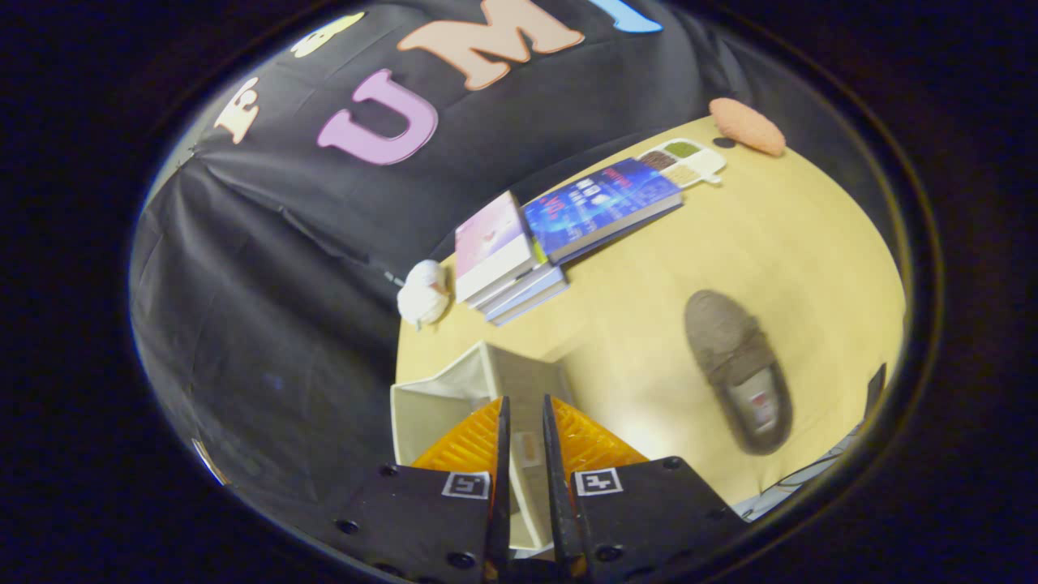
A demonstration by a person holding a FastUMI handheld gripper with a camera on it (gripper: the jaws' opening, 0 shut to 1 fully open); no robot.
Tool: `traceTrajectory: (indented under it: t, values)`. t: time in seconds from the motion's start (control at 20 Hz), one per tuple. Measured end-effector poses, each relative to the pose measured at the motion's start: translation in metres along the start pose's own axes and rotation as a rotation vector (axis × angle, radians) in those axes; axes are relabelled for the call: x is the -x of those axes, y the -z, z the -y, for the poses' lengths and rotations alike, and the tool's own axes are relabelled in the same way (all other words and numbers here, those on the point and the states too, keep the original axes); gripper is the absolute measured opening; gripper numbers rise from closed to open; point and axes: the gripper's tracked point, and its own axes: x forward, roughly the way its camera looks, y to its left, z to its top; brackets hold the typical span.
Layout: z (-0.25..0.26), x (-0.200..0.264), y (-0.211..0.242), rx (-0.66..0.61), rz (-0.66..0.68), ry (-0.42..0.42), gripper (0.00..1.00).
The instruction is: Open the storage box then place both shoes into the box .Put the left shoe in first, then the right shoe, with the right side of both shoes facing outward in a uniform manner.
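A pale fabric storage box (442,405) stands on the wooden table (649,276), right under my fingers. Its grey lid panel (527,373) is raised just ahead of the fingertips. My gripper (524,405) is nearly closed, and a pale strip of the lid fills the narrow gap between the two fingers, so it looks shut on the lid. A brown slip-on shoe (738,369) lies on the table to the right of the fingers, blurred, with its opening towards me. The inside of the box is mostly hidden by the fingers.
Beyond the box lie a stack of books (503,259) and a blue book (604,207). A white plush toy (423,294) sits by the wall. Farther off are a compartment tray (685,161) and an orange pad (748,126).
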Motion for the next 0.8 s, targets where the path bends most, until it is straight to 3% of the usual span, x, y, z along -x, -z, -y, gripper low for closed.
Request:
traceTrajectory:
  t: [0.35,0.8]
  values:
    - [0.126,0.0,-0.016,-0.026,-0.009,0.206,0.24]
    - [0.216,-0.019,0.014,0.013,-0.146,0.368,0.37]
